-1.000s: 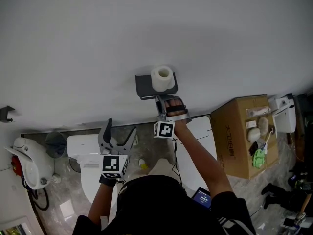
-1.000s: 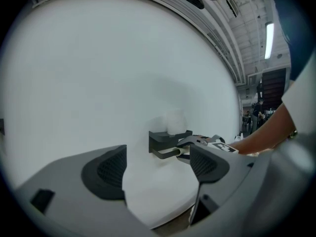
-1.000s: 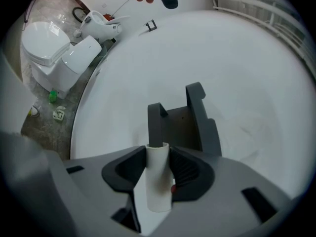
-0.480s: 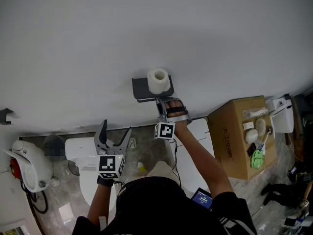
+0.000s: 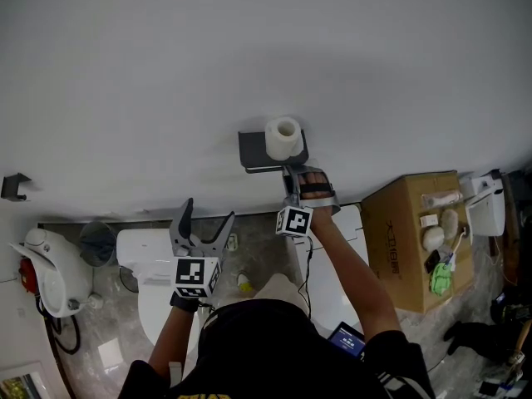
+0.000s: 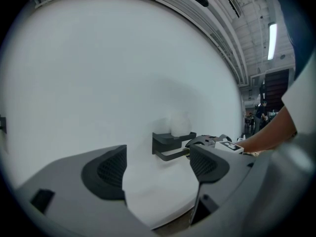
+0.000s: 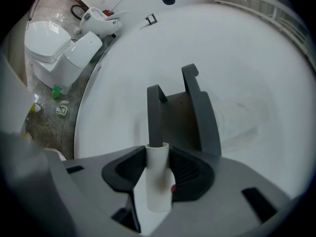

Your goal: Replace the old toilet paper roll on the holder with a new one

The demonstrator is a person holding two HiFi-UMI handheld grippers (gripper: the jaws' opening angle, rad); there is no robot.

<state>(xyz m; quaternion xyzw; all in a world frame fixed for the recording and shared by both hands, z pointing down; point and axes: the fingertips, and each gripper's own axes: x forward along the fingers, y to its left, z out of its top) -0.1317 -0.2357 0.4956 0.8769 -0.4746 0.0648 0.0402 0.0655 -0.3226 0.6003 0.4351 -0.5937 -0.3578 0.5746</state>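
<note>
Two things matter on the wall-mounted holder [image 5: 253, 150]: the fresh roll [image 5: 283, 138] standing on its top shelf, and the bare cardboard tube [image 7: 158, 181] of the old roll at the free end of its bar [image 7: 154, 115]. The right gripper [image 5: 295, 170] pinches that tube by its sides, and the bar's tip meets the tube's mouth. I take this for the stripping-off step, though I cannot tell whether the tube has fully cleared the tip. The next move looks like drawing the tube straight out along the bar, away from the holder, then setting it aside before the fresh roll is fetched down. The left gripper [image 5: 206, 214] hangs below and to the left of the holder, jaws spread with nothing between them. Room is open beyond the bar's free end. The wall [image 5: 249, 48] behind the holder and the shelf edge just above the bar are what could catch.
</note>
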